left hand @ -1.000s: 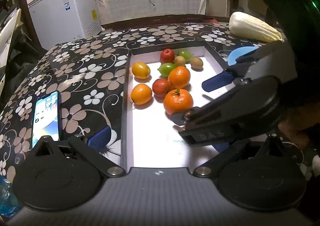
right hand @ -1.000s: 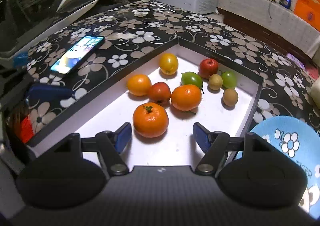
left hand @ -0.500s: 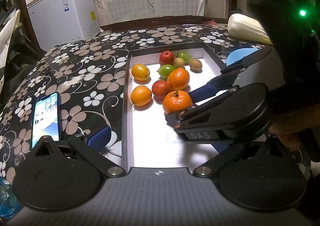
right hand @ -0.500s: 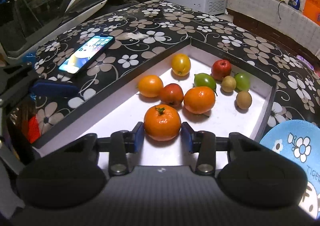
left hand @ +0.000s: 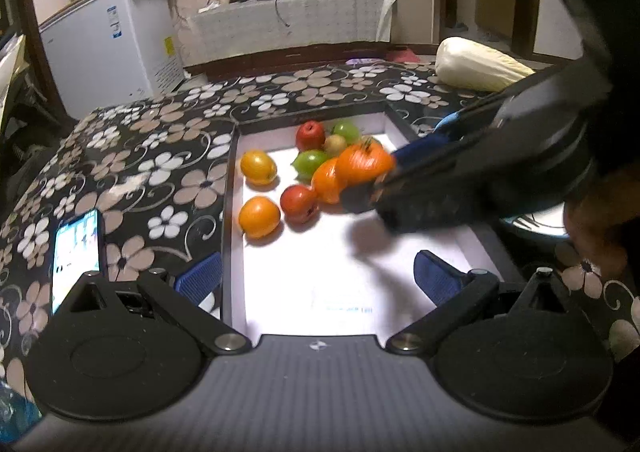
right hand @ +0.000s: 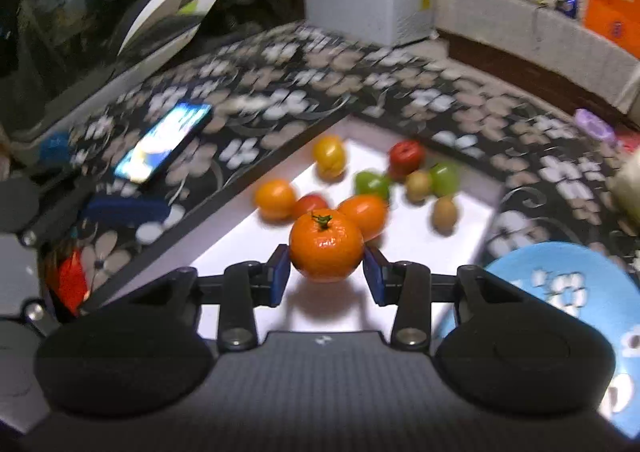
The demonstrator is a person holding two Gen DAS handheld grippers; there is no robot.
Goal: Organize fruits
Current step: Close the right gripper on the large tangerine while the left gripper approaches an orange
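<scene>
The right gripper (right hand: 326,276) is clamped on a tangerine (right hand: 326,245): its jaws have just been closing, and both blue pads press on the sides of the fruit. The tangerine hangs clear above the white floor of the tray (right hand: 240,248), with its green stem up and its shadow on the floor below it. Behind it, inside the tray, lie 8 other fruits close together; the nearest is an orange (right hand: 364,212), just behind the tangerine. A blue plate (right hand: 560,280) lies outside the tray, just beside its right wall. A phone (right hand: 164,142) with a lit screen lies on the flowered cloth, left of the tray.

The left gripper (left hand: 318,278) is over the near end of the tray, its jaws wide apart, with nothing between them.
</scene>
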